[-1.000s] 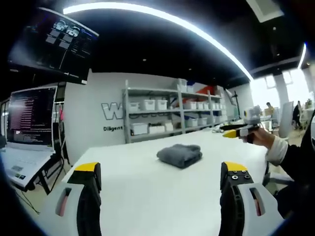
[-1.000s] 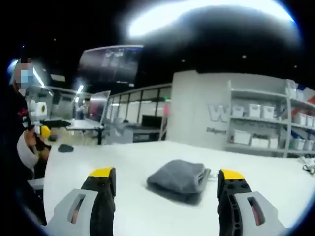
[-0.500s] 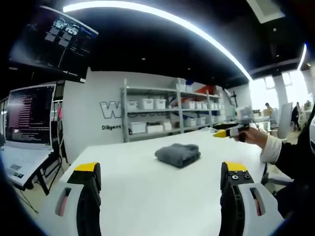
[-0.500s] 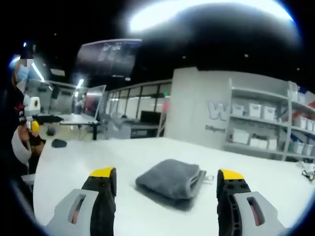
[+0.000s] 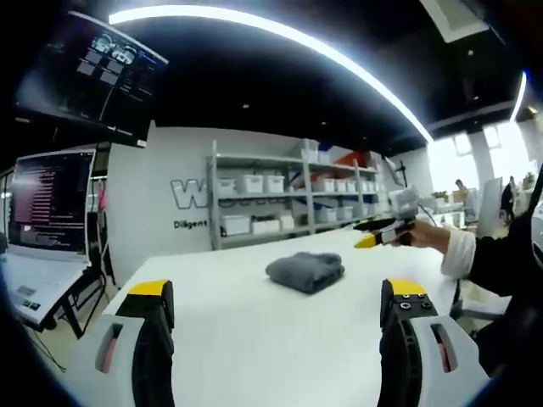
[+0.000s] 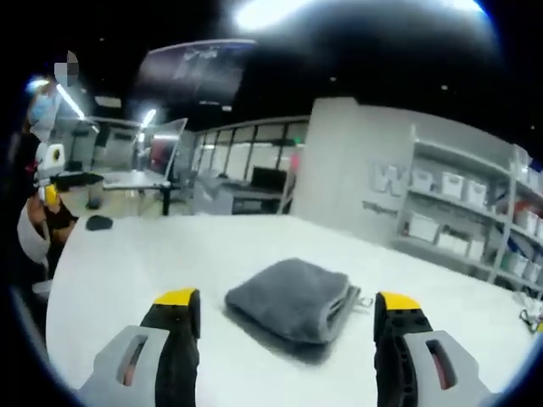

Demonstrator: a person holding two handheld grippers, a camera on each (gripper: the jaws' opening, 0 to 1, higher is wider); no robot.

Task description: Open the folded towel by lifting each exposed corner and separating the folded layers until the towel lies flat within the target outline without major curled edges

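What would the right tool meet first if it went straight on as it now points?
Most likely the folded grey towel, lying on the white table between and just beyond the open right tool; depth is uncertain.

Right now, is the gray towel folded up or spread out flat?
Folded up. The gray towel sits as a thick bundle on the white table, with stacked layers showing at its edge.
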